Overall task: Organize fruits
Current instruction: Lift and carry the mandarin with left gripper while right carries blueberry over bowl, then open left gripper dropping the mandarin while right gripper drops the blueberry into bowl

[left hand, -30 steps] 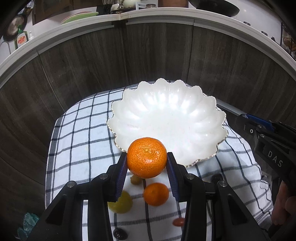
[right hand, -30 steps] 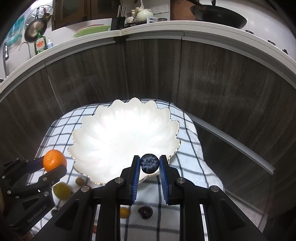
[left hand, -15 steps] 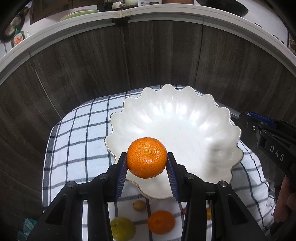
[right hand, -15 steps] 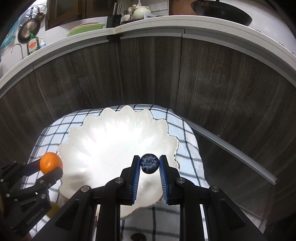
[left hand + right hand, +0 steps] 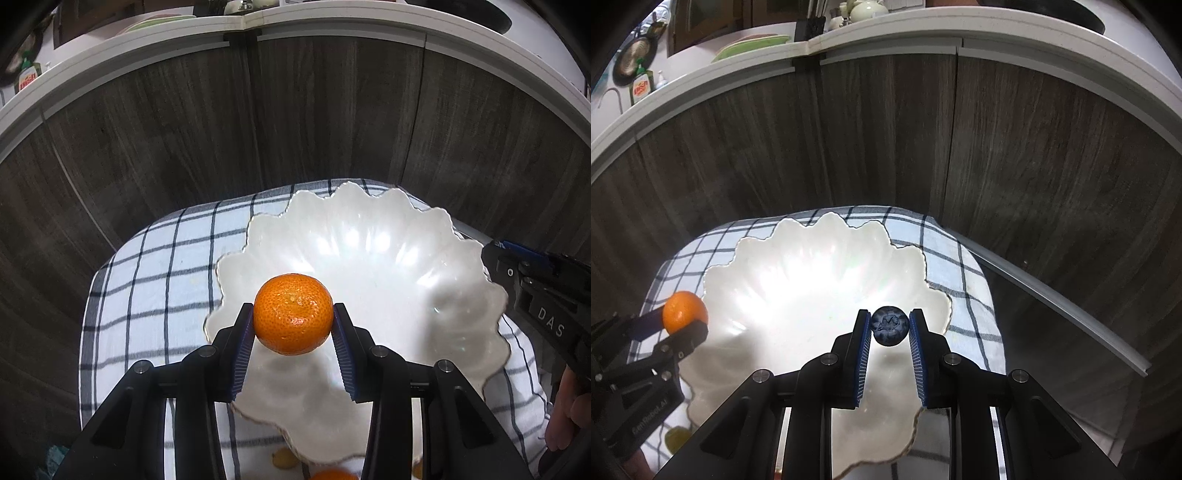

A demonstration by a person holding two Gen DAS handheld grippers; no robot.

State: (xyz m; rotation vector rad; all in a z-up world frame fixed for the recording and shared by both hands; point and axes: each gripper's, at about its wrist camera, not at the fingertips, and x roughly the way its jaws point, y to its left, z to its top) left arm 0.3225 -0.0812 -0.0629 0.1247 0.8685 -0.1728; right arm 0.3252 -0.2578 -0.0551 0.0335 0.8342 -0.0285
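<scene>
Left claw (image 5: 294,325) pinching a mandarin (image 5: 293,314) between its two blue ribbed pads, fruit gripped at both sides and lifted in the air. Held over the near-left part of a white scalloped bowl (image 5: 406,258), above the inside of the rim, not touching the surface below; a soft shadow of the fruit visible on the white bottom under it.

Right claw (image 5: 889,326) pressed together on a blueberry (image 5: 890,325), a small dark berry squeezed between the pad tips. Also in the air, over the near-right part of the same bowl (image 5: 798,280), close to its right edge. From the right wrist view, left claw (image 5: 677,325) seen at the left with the mandarin (image 5: 685,312) just above the left rim of the bowl. From the left wrist view, right claw body seen at the right edge, with part of a hand (image 5: 565,410) behind it.

Bowl empty inside, standing on a checked cloth (image 5: 155,280), white with dark lines. More small fruits (image 5: 284,458) lying on the cloth near the bottom edge of the view, only partly seen: something yellowish and something orange. A yellow fruit (image 5: 676,439) also on the cloth at the near left in the right wrist view.

Behind the cloth, dark wooden cabinet fronts (image 5: 886,140) under a pale countertop edge (image 5: 886,40), with kitchen items standing on top far away.
</scene>
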